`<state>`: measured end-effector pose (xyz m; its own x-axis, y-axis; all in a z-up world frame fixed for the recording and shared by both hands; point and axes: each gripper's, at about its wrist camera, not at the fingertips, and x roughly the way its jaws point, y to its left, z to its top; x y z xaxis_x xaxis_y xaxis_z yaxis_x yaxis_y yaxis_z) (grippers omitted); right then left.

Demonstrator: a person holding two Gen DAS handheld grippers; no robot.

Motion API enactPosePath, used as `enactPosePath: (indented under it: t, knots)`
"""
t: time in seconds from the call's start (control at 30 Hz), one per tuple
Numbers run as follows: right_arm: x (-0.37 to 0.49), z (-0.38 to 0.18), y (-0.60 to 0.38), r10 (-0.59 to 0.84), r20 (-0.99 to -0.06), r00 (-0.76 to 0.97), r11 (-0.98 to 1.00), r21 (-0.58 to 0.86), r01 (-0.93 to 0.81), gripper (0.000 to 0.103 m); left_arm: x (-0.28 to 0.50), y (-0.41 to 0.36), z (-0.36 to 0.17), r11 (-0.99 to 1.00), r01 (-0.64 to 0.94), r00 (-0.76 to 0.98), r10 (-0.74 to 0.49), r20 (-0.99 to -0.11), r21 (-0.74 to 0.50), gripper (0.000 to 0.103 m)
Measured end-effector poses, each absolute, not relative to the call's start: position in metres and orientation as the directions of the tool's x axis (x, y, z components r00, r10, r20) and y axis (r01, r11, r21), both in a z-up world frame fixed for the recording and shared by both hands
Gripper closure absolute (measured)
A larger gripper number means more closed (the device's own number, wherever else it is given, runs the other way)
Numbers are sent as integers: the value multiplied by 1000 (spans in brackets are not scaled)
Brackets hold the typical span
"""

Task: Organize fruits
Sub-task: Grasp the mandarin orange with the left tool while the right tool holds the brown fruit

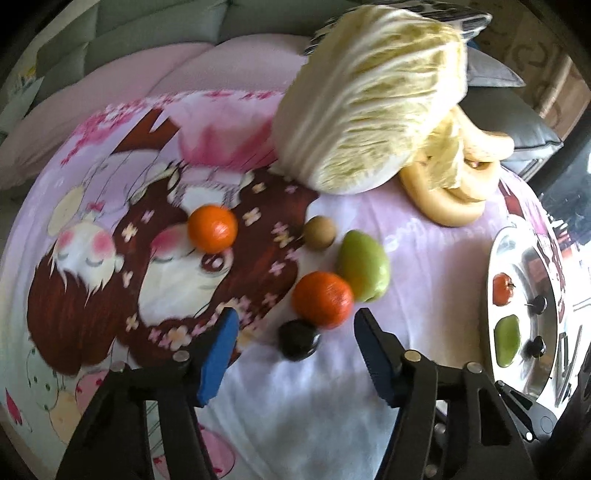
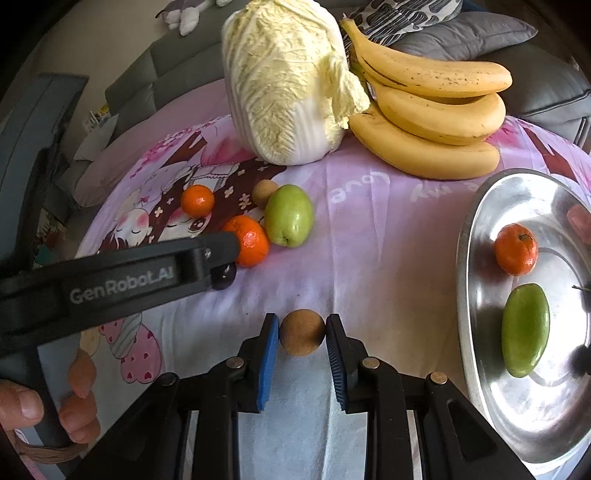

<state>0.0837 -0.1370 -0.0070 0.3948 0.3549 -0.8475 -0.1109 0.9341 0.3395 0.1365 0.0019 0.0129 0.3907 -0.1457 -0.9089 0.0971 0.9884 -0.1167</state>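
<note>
My right gripper [image 2: 302, 325] is shut on a small brown round fruit [image 2: 302, 333] just above the pink cartoon bedsheet [image 2: 369, 258]. My left gripper [image 1: 295, 334] stands open, pointing down. A dark round fruit [image 1: 297, 340] lies between its blue pads, neither pad touching it, and an orange [image 1: 322, 300] sits just past the tips. Beyond lie a green fruit [image 1: 364, 266], a second brown fruit [image 1: 320, 232] and another orange [image 1: 212, 229]. A steel plate [image 2: 466, 258] at the right holds an orange [image 2: 516, 249] and a green fruit [image 2: 525, 331].
A napa cabbage [image 2: 288, 85] and a bunch of bananas [image 2: 436, 114] stand at the back of the sheet. Grey cushions [image 2: 480, 33] lie behind them. A person's hand [image 2: 26, 406] holds the left gripper's black body [image 2: 129, 280] at the lower left.
</note>
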Motion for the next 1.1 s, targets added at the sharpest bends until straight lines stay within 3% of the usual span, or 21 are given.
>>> enactPosePath:
  t: [0.07, 0.3, 0.37, 1.1]
  knots:
    - [84, -7, -139, 356, -846, 396, 933, 343, -107, 75, 137, -1, 12, 986, 113, 390, -159, -907, -124, 50]
    - [84, -5, -145, 363, -842, 399, 929, 357, -91, 75, 141, -14, 6, 981, 148, 388, -174, -905, -125, 58]
    - [83, -5, -146, 364, -841, 400, 929, 359, -89, 75, 141, -16, 5, 983, 153, 397, -152, -905, -98, 66]
    - [83, -4, -150, 368, -840, 399, 926, 372, -73, 75, 146, -15, -6, 983, 158, 380, -151, -913, -97, 62]
